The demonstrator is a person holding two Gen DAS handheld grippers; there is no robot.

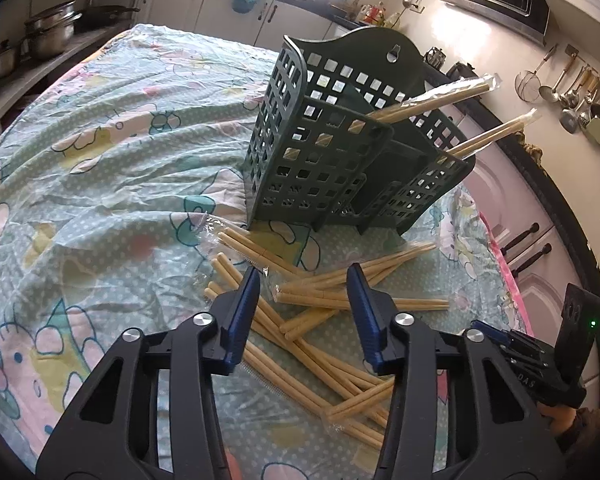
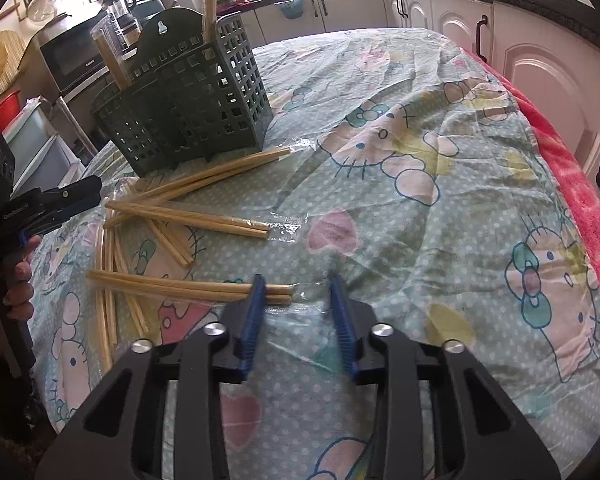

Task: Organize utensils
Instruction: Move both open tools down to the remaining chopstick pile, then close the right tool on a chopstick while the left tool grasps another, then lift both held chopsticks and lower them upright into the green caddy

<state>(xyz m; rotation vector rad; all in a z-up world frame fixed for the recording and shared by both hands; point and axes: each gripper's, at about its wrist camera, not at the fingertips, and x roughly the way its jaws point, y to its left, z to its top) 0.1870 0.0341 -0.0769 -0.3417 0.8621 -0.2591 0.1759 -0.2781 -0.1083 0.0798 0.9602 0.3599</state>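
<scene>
One green caddy (image 1: 332, 148) stands at twelve o'clock, with two wrapped chopstick pairs (image 1: 432, 100) poking out toward two o'clock. Loose chopstick pairs (image 1: 340, 296) lie piled at six o'clock below it: about seven (the overlap makes an exact count uncertain). Two grippers, left (image 1: 302, 276) and right (image 2: 298, 284), and one cloth (image 1: 100, 160).

left wrist: close, angled down | right wrist: likewise | shared: chopsticks (image 1: 320, 300), holder (image 2: 188, 96)
</scene>
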